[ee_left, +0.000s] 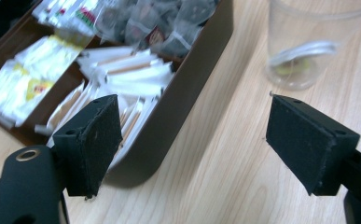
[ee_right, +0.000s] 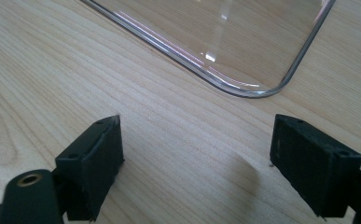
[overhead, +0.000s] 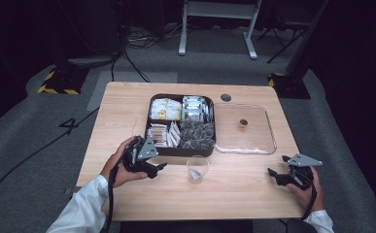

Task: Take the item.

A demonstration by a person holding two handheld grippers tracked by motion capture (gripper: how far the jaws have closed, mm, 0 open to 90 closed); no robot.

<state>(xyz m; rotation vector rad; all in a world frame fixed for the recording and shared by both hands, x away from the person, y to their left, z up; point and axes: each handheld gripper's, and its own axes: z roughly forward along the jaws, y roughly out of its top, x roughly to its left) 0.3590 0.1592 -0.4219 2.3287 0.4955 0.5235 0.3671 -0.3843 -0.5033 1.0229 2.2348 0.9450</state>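
Our left gripper (overhead: 160, 167) stands with its jaws spread wide and nothing between them; in the left gripper view the two black pads (ee_left: 96, 135) frame bare wood, with the brown box's front wall just beside one pad. We judge that gap is kept wide on purpose, so the jaws can pass around something instead of nudging it.

Just ahead sits the clear plastic cup (overhead: 197, 168), upright on the table (overhead: 127, 107), close to the box's front edge and apart from our jaws. Something pale lies curled in its bottom (ee_left: 304, 51) (a bag or sachet, we cannot tell which). The cup stands between the two hands, which makes sense if it is where things from the box end up.

The compartment box (overhead: 213, 127) is open, and its sections are packed: white stick packets (ee_left: 122, 70) nearest us, dark pyramid bags (ee_left: 155, 23) beyond, yellow-and-white packets (ee_left: 24, 84) to the side. Sorted like that, each kind can be picked without disturbing the rest.

The transparent lid (overhead: 269, 131) lies flat beside the box on its right, knob up, parked out of the way so the compartments stay reachable.

Out at the far side, our right gripper (overhead: 274, 174) rests low over the wood, jaws also wide and empty; the right gripper view has the lid's rounded corner (ee_right: 257, 91) just ahead of them. It looks to us like it is waiting its turn.
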